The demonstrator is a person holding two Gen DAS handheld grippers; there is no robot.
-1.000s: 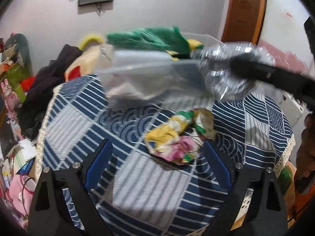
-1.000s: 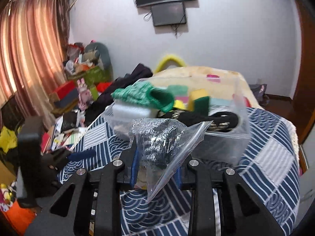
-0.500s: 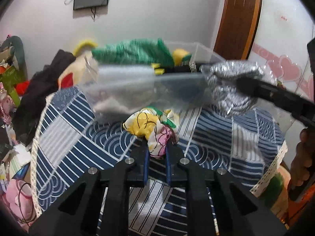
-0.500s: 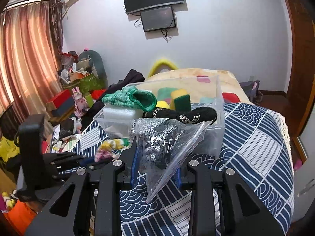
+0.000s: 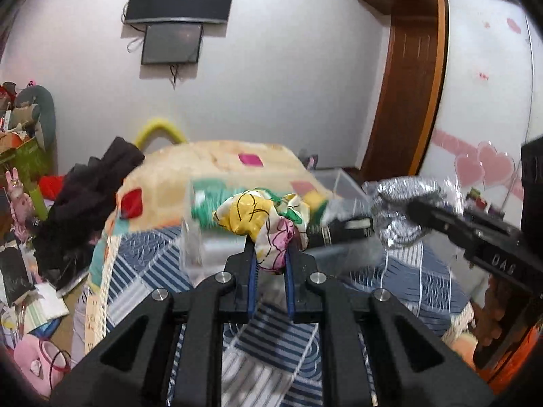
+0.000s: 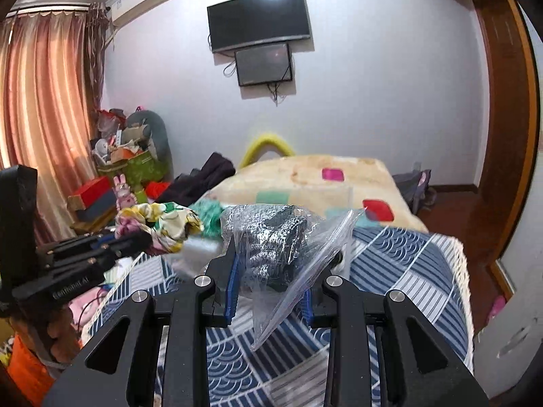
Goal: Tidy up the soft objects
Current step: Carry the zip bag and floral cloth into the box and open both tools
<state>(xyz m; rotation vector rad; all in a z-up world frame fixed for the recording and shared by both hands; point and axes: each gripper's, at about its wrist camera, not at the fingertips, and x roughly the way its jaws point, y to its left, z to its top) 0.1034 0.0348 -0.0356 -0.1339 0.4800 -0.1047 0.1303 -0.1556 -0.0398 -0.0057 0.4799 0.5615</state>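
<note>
My left gripper (image 5: 270,259) is shut on a floral cloth (image 5: 261,217), yellow, pink and green, and holds it lifted above the blue patterned table (image 5: 400,271). It also shows in the right wrist view (image 6: 159,220). My right gripper (image 6: 271,271) is shut on a clear plastic bag of silver-grey scrubbers (image 6: 271,237), seen from the left wrist view (image 5: 404,213) at the right. Behind both stands a clear plastic bin (image 5: 342,183) with a green knit item (image 5: 207,203) and sponges in it, blurred.
A bed with a cream patchwork blanket (image 5: 220,166) lies behind the table. Dark clothes (image 5: 88,196) pile at its left. Clutter and boxes (image 6: 112,169) fill the left floor by the curtain. A wooden door frame (image 5: 404,88) stands at the right.
My left gripper closed on the floral cloth and lifted it off the table. Both grippers have risen, so the bin now sits lower behind them.
</note>
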